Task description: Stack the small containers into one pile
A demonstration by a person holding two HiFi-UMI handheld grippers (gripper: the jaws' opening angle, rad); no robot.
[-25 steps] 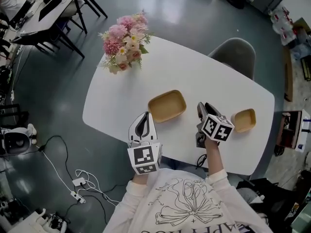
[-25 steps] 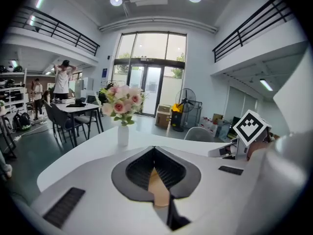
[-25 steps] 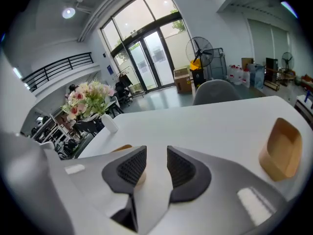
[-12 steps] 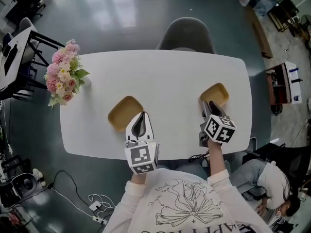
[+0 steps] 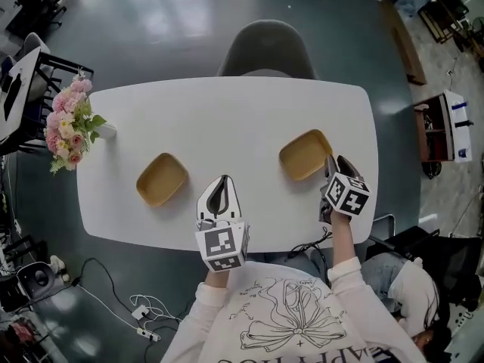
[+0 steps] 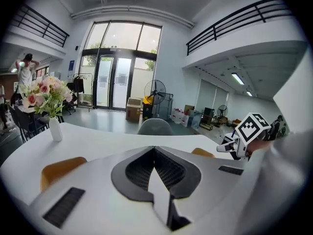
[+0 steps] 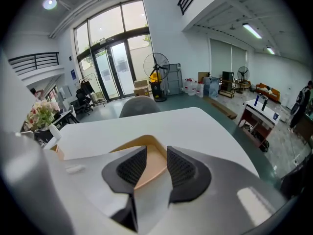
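Observation:
Two shallow tan containers lie apart on the white table point(image 5: 227, 112). The left container point(image 5: 162, 178) sits left of my left gripper point(image 5: 219, 181), which hovers near the table's front edge with its jaws shut and nothing in them. The right container point(image 5: 305, 154) lies just left of my right gripper point(image 5: 336, 159). In the right gripper view the right gripper point(image 7: 156, 153) is open, and the tan container point(image 7: 146, 156) shows through the gap, untouched by the pads. In the left gripper view the shut left gripper point(image 6: 154, 150) has one container point(image 6: 61, 169) on each side, the other container point(image 6: 203, 152) at right.
A vase of pink flowers point(image 5: 64, 127) stands at the table's left end. A grey chair point(image 5: 265, 48) is tucked in at the far side. A shelf unit point(image 5: 446, 127) stands off the right end, and cables lie on the floor point(image 5: 136, 312) at front left.
The head view has swung round the table. Both grippers have moved rightward along the front edge: the left has drawn away from the left container, and the right now sits beside the right container.

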